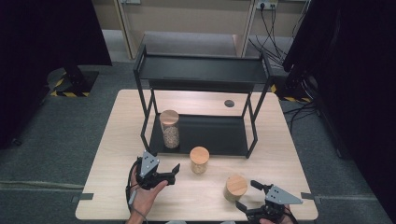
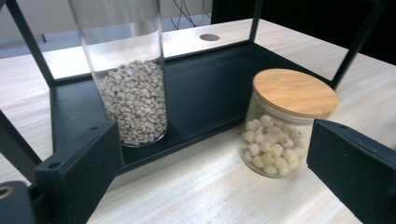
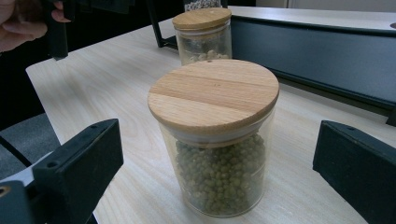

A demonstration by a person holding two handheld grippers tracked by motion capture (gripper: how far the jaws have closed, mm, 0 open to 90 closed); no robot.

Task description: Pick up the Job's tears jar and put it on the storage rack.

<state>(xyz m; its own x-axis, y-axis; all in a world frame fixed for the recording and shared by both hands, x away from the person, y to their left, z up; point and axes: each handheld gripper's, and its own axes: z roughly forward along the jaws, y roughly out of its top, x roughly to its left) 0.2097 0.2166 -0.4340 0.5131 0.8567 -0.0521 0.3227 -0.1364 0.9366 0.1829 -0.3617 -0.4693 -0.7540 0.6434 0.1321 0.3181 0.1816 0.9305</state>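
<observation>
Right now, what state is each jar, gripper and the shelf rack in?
Tall grain jar: lidded, upright on the rack's lower shelf.
White-bean jar: lidded, upright on the table.
Green-bean jar: lidded, upright on the table.
Left gripper: open, holding nothing.
Right gripper: open, holding nothing.
Rack: upright, top shelf bare.

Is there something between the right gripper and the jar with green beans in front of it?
Nothing visible. In the right gripper view the green bean jar stands on bare table, straight ahead between the open jaws of the right gripper. The other short jar stands farther behind it, apart.
</observation>
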